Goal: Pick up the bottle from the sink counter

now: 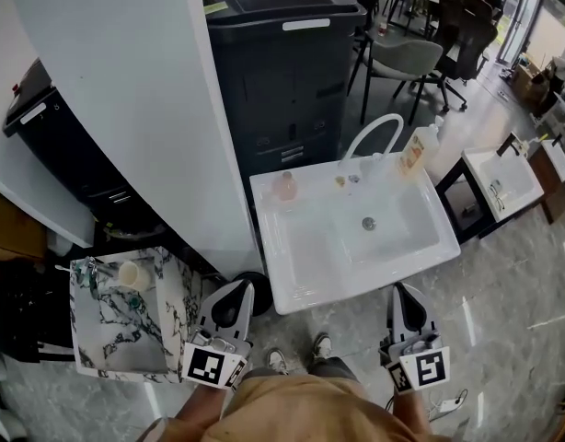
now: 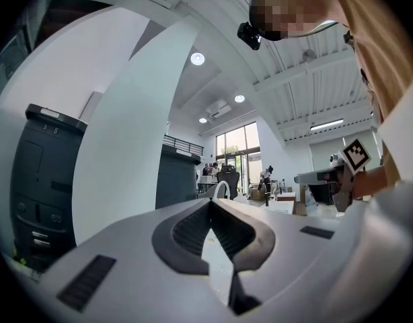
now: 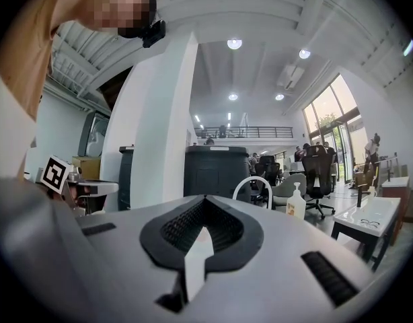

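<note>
A broad white pillar point(image 1: 126, 90) rose behind and to the left of the sink point(image 1: 292, 274), and a dark bin point(image 1: 282, 63) stood straight behind the sink. The sink, a white counter with a shallow basin, lay squarely ahead of the person, probably because they had lined up to reach over its front edge. A marble-patterned table point(image 1: 103, 334) stood just left of the sink.

The left gripper point(image 1: 246, 291) was held short of the sink's front left corner. The right gripper point(image 1: 402, 293) was short of its front right corner. Both pointed level toward the sink and neither touched it. Each had its jaws pressed together on nothing, which suited an approach rather than a grasp. One would have to spread its jaws before taking hold.

A white arched faucet point(image 1: 374, 132) sat at the sink's back rim. The pump bottle point(image 1: 413, 152) stood upright on the sink's back right corner, just right of the faucet and nearer the right gripper. A smaller pinkish bottle point(image 1: 286, 185) stood at the sink's back left. Which of the two the task meant could not be told for certain.
</note>
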A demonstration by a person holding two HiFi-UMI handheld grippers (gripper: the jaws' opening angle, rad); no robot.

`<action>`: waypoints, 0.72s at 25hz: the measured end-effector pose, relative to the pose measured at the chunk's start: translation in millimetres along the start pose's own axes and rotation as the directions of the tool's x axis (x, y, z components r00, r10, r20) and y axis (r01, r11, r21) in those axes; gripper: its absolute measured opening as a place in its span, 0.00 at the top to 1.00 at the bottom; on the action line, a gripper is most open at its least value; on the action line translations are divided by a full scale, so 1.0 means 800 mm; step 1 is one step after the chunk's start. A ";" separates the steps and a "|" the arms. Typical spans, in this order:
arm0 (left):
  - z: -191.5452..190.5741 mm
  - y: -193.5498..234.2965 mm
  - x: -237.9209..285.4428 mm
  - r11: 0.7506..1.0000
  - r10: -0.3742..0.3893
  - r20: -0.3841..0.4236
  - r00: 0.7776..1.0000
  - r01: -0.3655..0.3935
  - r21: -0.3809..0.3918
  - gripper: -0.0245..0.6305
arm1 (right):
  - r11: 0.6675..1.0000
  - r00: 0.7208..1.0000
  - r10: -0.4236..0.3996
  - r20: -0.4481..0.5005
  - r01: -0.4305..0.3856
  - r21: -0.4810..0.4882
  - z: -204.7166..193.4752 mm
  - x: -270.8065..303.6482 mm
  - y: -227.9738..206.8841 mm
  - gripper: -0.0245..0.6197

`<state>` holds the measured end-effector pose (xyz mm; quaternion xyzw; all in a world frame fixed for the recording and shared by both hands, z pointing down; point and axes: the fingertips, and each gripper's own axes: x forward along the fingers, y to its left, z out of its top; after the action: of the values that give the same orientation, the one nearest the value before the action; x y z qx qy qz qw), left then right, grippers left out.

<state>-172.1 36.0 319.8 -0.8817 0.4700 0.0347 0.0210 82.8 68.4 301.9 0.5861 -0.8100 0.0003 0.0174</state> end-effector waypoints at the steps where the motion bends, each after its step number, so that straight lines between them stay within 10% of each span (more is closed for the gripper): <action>1: 0.001 0.001 0.006 1.000 0.010 0.001 1.000 -0.010 0.006 0.96 | 1.000 1.000 0.014 0.005 -0.014 0.006 0.000 0.008 -0.004 0.96; 18: 0.001 -0.014 0.065 0.984 0.176 -0.005 0.984 -0.176 0.038 0.96 | 0.985 0.985 0.171 0.012 -0.171 0.006 0.004 0.062 -0.074 0.96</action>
<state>-134.2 -0.6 315.1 -0.8364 0.5466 0.0241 0.0326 123.4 2.6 298.6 0.5145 -0.8574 0.0013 0.0109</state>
